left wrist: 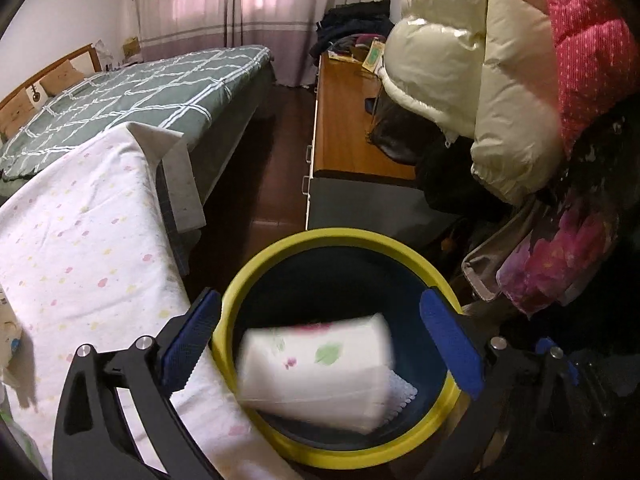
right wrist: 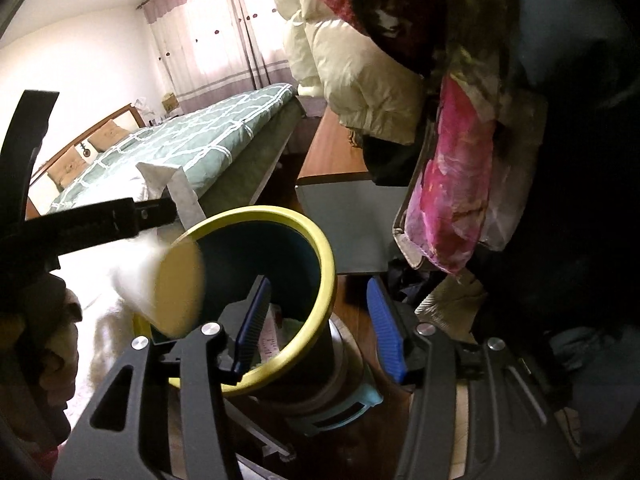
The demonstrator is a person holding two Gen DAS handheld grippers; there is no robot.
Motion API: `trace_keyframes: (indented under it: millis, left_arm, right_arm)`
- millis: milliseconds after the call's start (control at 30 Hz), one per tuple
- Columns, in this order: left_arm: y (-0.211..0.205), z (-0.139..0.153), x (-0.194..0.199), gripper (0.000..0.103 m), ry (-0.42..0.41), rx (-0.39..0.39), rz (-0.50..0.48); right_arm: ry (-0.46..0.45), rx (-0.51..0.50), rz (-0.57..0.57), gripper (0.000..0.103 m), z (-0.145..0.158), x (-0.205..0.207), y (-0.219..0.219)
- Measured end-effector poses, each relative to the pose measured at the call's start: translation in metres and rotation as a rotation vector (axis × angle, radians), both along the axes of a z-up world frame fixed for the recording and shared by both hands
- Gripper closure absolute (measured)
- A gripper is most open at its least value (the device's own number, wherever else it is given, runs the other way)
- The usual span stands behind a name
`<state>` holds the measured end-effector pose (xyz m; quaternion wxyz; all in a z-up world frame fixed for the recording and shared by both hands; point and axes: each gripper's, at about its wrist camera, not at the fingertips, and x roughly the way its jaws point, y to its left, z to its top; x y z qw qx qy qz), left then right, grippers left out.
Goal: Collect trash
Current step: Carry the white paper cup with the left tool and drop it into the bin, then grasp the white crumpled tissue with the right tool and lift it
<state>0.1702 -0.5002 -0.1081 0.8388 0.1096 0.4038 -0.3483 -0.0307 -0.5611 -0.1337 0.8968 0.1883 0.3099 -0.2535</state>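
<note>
My left gripper (left wrist: 320,344) stands spread and empty directly above the bin (left wrist: 256,264). The tissue pack (left wrist: 316,372), blurred, lies inside, long axis across my 2 fingers. My right gripper (right wrist: 320,320) is spread too, astride the bin's rim.

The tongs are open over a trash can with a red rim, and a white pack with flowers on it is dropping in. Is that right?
Nearly. The trash can's rim is yellow, not red; the left wrist view shows this. The rest holds: the left tongs are open above it, and the white flowered pack, blurred, is inside its mouth.
</note>
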Motion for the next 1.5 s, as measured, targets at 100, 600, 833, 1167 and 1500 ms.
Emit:
trace_keyframes:
  millis: [100, 600, 833, 1167, 1500]
  left_arm:
    - [0.014, 0.012, -0.004, 0.005, -0.004, -0.018, 0.012]
    - [0.259, 0.079, -0.049, 0.005, -0.135, -0.149, 0.350]
    - [0.373, 0.092, -0.058, 0.005, -0.246, -0.122, 0.587]
    - [0.475, 0.082, -0.047, 0.005, -0.275, -0.121, 0.741]
    - [0.519, 0.062, -0.023, 0.005, -0.245, -0.143, 0.795]
  right_arm:
    - [-0.003, -0.006, 0.008, 0.053, 0.003, 0.001, 0.003]
    - [0.004, -0.027, 0.229, 0.051, 0.012, 0.057, 0.081]
    - [-0.022, -0.021, 0.427, 0.051, 0.031, 0.106, 0.154]
    - [-0.034, -0.090, 0.802, 0.064, 0.065, 0.188, 0.297]
    - [0.162, -0.230, 0.862, 0.066, 0.031, 0.275, 0.362]
